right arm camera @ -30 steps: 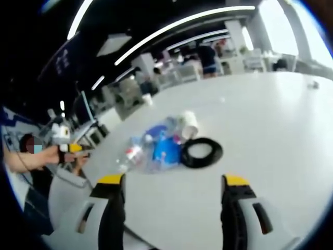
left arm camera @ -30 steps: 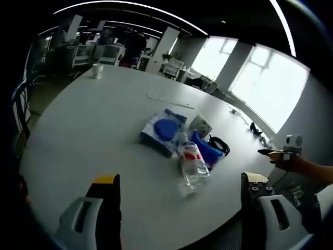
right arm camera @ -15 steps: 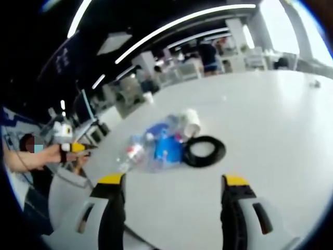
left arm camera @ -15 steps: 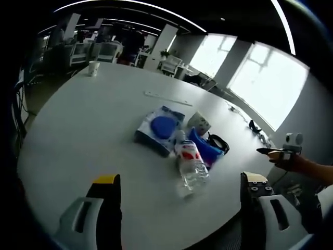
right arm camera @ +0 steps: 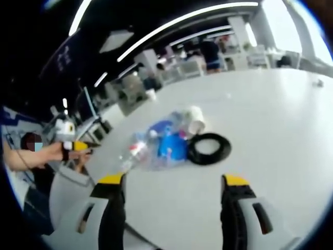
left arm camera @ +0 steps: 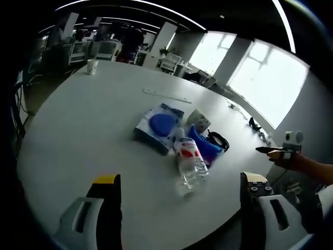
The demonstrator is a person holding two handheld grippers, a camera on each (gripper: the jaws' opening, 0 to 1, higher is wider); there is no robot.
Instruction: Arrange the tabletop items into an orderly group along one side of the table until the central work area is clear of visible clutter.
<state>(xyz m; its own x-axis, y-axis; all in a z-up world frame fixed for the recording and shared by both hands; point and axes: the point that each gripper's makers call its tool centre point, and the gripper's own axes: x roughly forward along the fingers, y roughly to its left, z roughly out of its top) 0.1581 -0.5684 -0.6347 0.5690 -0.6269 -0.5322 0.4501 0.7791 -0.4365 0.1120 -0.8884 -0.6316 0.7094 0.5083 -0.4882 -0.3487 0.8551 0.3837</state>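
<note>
Clutter sits mid-table in 1 tight pile: water bottle (left arm camera: pixel 190 165) on its side, blue box (left arm camera: pixel 158 125) at its 11 o'clock, black ring (right arm camera: pixel 209 148) alongside. Left gripper (left arm camera: pixel 177 208) and right gripper (right arm camera: pixel 174 208) both spread, empty, hovering short of the pile, likely lining up a first pick.

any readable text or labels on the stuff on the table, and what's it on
No text can be read in either view.
Clear plastic bottle lying on its side: it has a red and white label, with print too blurred to read.
Flat blue and white packet with a round blue shape: any printing on it is too small to read.
Small white cup with dark marks: the marks are not legible.
Black ring-shaped band: no lettering visible.
</note>
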